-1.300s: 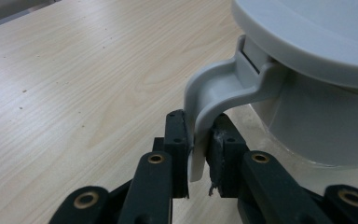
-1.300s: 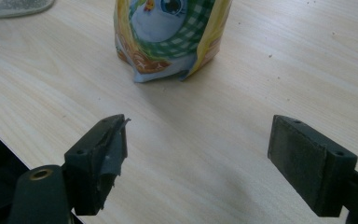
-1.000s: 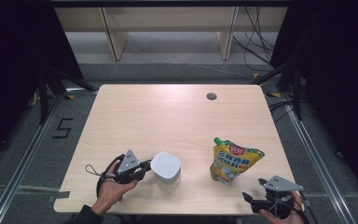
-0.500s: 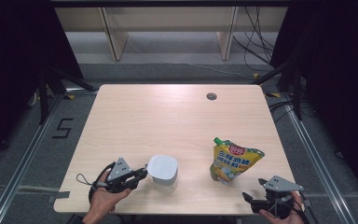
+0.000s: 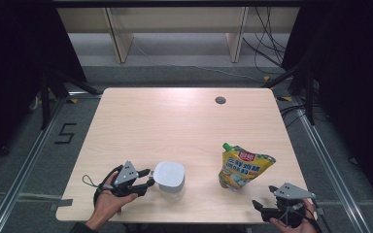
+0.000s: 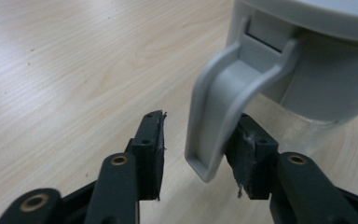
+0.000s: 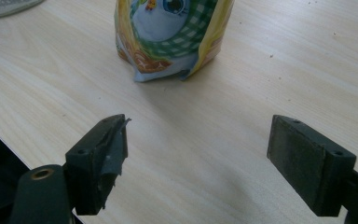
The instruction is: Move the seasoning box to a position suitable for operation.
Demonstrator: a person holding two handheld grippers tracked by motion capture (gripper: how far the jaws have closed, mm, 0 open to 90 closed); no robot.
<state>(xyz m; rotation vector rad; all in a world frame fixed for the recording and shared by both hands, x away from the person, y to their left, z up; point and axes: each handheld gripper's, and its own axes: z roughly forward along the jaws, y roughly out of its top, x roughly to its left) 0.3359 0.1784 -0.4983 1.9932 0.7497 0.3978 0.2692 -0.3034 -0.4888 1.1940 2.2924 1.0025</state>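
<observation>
Jaws of the left gripper [image 6: 193,158] have just been opening around the jug's grey handle [image 6: 223,102], apparently letting go; right gripper [image 7: 196,163] waits wide apart, snack pouch [image 7: 170,35] untouched.

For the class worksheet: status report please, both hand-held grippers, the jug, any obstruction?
Left hand-held gripper just opened, jug handle between its jaws. Right hand-held gripper open, empty, short of the pouch. Nothing in the way.
</observation>
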